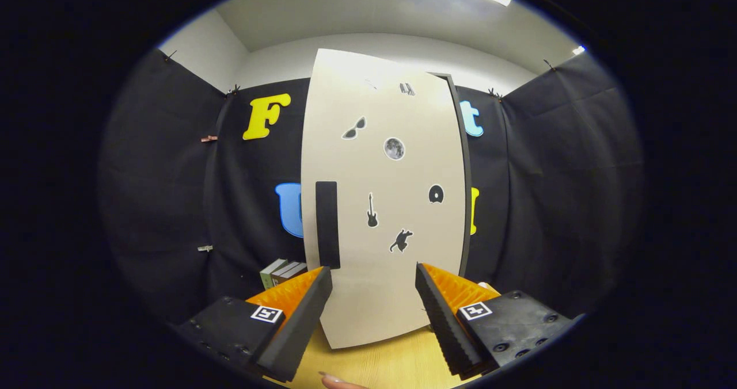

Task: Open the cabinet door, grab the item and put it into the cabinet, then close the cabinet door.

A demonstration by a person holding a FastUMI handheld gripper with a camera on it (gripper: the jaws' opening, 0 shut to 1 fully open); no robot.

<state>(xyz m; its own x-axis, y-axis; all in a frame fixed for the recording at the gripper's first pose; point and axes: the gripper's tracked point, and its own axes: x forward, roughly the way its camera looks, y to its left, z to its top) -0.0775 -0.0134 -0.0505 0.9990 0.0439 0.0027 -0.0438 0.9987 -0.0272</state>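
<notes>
Cabinet (383, 205) stands upright on the wooden tabletop (380, 366), dead ahead of me, backed by the booth's black cloth wall. Its pale door (397, 297) faces me and looks shut or nearly so: a thin dark edge runs down its right side, which could be the cabinet's side panel or a slight gap, can't tell which. Hinge side isn't visible either.

Dark vertical handle (327, 225) sits on the door's left half, its lower end just above and beyond my left finger. Judging by that, the door swings from the right and the handle side is the one to work.

Small stickers dot the door face: sunglasses, a moon, a guitar, a cat, a few others. Decoration only.

Boxes (282, 272) stacked low to the left of the cabinet, partly behind my left finger, look like small cartons. Possibly the item to stow, but I can't confirm that from here.

My gripper (373, 311) is level and centred on the door's lower part; fingers are spread wide apart, nothing between them but door and tabletop, touching nothing.

Someone's fingertip (337, 382) shows at the tabletop's near edge below me.

Stage is ambiguous: closed door with the boxes outside fits pre-opening; it also fits a closed-up cabinet if the item is something else already inside.
</notes>
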